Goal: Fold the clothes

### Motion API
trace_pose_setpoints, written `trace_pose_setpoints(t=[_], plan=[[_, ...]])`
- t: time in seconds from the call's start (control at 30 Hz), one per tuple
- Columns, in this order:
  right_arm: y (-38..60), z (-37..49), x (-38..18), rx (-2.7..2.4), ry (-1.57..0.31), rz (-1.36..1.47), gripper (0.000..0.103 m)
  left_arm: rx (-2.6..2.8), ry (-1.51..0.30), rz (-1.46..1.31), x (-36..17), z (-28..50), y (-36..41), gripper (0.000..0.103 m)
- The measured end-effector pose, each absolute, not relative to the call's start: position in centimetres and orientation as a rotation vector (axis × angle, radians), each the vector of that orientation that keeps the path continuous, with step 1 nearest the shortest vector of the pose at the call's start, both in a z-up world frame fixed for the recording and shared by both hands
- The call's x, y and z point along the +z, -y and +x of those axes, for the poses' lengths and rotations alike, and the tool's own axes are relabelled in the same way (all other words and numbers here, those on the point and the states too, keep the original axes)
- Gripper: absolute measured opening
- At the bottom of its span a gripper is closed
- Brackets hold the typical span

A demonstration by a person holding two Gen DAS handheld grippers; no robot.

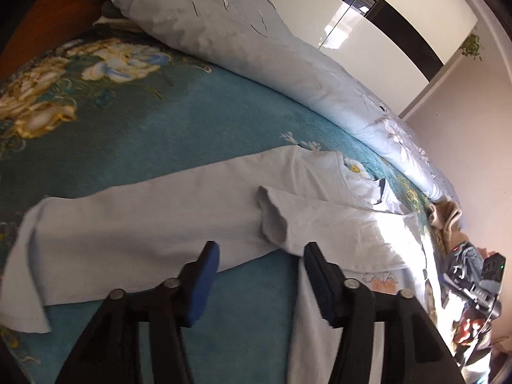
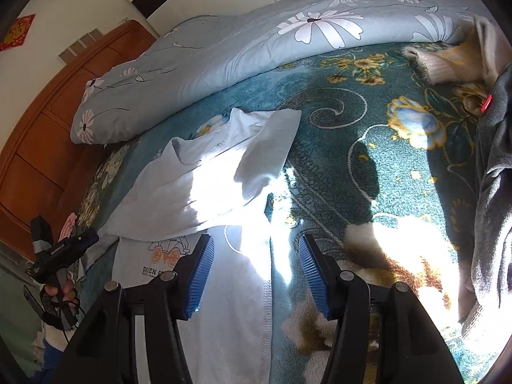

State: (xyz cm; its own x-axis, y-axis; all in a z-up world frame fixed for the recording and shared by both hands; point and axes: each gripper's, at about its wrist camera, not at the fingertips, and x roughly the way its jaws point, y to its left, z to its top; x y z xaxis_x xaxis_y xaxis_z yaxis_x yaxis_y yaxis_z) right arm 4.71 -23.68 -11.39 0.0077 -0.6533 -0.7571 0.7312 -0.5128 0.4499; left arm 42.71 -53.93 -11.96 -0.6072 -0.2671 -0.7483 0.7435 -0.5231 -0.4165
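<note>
The left gripper (image 1: 259, 275) hangs over the bed with its jaws apart and nothing between them, blue pads clear of the cloth. Just beyond its tips, at twelve o'clock, lies the white T-shirt (image 1: 144, 224), spread flat on the teal floral blanket (image 1: 144, 134), with one sleeve (image 1: 278, 217) folded across the body. At four o'clock in that view the person's other hand shows, blurred, at the bed's edge.

Over to the right gripper (image 2: 256, 272): jaws apart too, released, gripping nothing. The hem side of the white T-shirt (image 2: 198, 185) runs under its left finger, and the printed bicycle motif (image 2: 166, 249) sits at ten o'clock from the tips. Bright sunlight washes over the middle of the shirt. At eight o'clock the person's hand (image 2: 62, 291) holds the other tool's handle.

Further out, a pale blue daisy-print duvet (image 2: 256, 41) lies bunched along the far side of the blanket at twelve o'clock. At three o'clock a dark grey garment (image 2: 492, 172) lies heaped, and a cream one (image 2: 448, 64) at two. A wooden headboard (image 2: 64, 121) stands at ten o'clock.
</note>
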Motion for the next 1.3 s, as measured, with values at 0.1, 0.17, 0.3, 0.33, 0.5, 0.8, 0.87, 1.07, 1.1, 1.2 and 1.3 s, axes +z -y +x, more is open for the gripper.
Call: trace_pose_setpoints(t=[0.1, 0.17, 0.3, 0.33, 0.5, 0.8, 0.87, 1.07, 1.1, 1.2, 1.3], plan=[[23.9, 5.7, -11.0, -1.693, -0.078, 1.247, 0.057, -2.123, -1.031, 0.799, -11.6, 45.7, 54.6, 0.062], [24.3, 6.6, -10.7, -1.676, -0.072, 1.244, 0.057, -2.098, -1.095, 0.775, -11.8, 46.9, 55.2, 0.062], [25.1, 8.5, -10.1, -1.658, -0.116, 1.229, 0.057, -2.057, -1.111, 0.763, -12.0, 49.3, 54.7, 0.063], [25.0, 8.9, -9.9, -1.656, -0.135, 1.217, 0.057, -2.039, -1.086, 0.750, -11.8, 50.5, 54.4, 0.063], [24.4, 9.3, -10.4, -1.666, -0.186, 1.227, 0.057, -1.929, -0.904, 0.750, -11.4, 56.6, 53.8, 0.063], [24.2, 9.3, -11.9, -1.660, -0.123, 1.315, 0.057, -1.905, -0.754, 0.958, -14.1, 54.8, 54.4, 0.062], [23.7, 9.4, -11.6, -1.665, -0.126, 1.311, 0.057, -1.862, -0.769, 0.960, -14.6, 54.9, 54.9, 0.060], [21.9, 8.2, -11.8, -1.700, -0.086, 1.353, 0.057, -1.791, -0.838, 0.916, -15.1, 57.4, 55.6, 0.003], [21.6, 8.0, -12.0, -1.700, -0.070, 1.365, 0.057, -1.807, -0.855, 0.904, -14.8, 57.7, 55.7, 0.003], [20.9, 7.6, -12.5, -1.698, -0.034, 1.385, 0.057, -1.890, -1.019, 0.806, -13.3, 59.1, 56.1, 0.003], [20.5, 7.4, -12.6, -1.700, -0.035, 1.393, 0.057, -2.025, -1.273, 0.626, -10.4, 60.1, 56.8, 0.003]])
